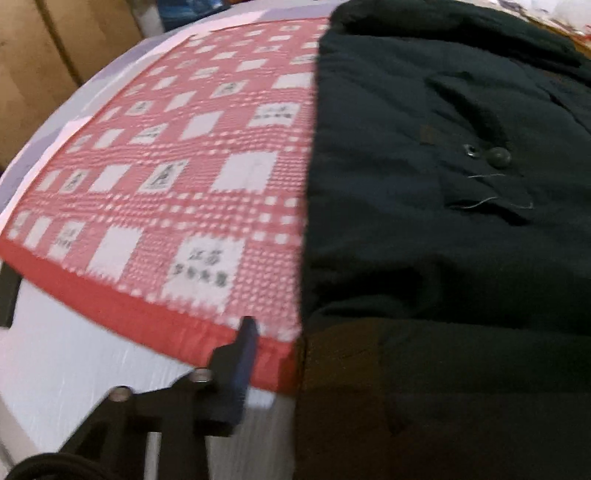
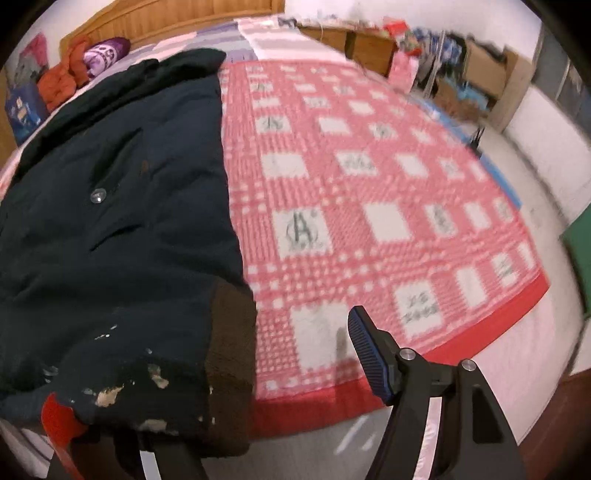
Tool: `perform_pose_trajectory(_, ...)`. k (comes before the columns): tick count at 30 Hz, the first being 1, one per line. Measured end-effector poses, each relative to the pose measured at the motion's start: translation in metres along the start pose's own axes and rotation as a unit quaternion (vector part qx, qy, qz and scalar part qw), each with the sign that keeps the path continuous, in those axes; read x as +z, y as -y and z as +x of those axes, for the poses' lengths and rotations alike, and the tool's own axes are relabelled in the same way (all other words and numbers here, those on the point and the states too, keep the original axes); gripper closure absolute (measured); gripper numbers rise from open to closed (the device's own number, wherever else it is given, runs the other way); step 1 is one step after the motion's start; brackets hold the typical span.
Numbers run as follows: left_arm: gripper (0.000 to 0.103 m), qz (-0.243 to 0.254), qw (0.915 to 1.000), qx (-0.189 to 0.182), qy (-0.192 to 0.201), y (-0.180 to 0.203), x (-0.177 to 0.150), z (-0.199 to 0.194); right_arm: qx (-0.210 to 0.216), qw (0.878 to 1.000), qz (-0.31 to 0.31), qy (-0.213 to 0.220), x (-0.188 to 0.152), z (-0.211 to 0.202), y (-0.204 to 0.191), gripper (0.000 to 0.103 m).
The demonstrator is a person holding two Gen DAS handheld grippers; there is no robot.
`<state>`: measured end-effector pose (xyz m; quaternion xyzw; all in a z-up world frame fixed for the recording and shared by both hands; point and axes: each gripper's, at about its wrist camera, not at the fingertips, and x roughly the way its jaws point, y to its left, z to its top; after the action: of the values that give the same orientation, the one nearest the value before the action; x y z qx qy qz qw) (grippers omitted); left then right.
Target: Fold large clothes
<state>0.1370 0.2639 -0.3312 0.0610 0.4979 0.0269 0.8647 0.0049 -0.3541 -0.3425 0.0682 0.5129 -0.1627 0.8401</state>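
A large dark navy coat (image 1: pixel 424 206) lies spread on a red and white checked blanket (image 1: pixel 192 155), with a brown lining (image 2: pixel 231 332) at its near hem. In the left wrist view, one dark finger (image 1: pixel 245 354) of my left gripper (image 1: pixel 299 328) stands just left of the coat's edge, with a strip of blanket between them; the other finger is hidden under the hem. My right gripper (image 2: pixel 207 358) is wide open. Its blue-padded finger (image 2: pixel 369 354) rests over the blanket, clear of the coat. The coat's worn corner (image 2: pixel 147 384) drapes over its red finger (image 2: pixel 55 417).
The blanket covers a bed whose white side (image 1: pixel 74 362) drops away at the near edge. Orange and purple bundles (image 2: pixel 85 62) sit by the wooden headboard (image 2: pixel 166 18). Boxes and shelves (image 2: pixel 461 74) line the far wall, and wooden panels (image 1: pixel 33 66) stand at the far left.
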Motion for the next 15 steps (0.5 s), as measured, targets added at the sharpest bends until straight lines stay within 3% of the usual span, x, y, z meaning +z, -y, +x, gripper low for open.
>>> perform_pose_trajectory(3,0.075,0.01,0.9999,-0.013,-0.003,-0.004,-0.001,-0.005,0.023,1.0,-0.006,-0.009,-0.001,0.005,0.002,0.047)
perform_pose_trajectory(5,0.088,-0.003,0.9996,-0.029,-0.003,-0.008,-0.001,-0.01,0.03,0.999,-0.027,-0.004,0.001,0.002,-0.001,0.059)
perform_pose_trajectory(9,0.088,-0.015,0.9994,-0.029,-0.016,-0.006,0.004,-0.017,0.059,0.997,-0.055,-0.008,0.004,-0.002,-0.011,0.087)
perform_pose_trajectory(15,0.088,-0.014,0.9994,-0.029,-0.015,-0.016,0.018,-0.044,0.063,0.993,-0.095,-0.018,0.016,-0.022,-0.015,0.087)
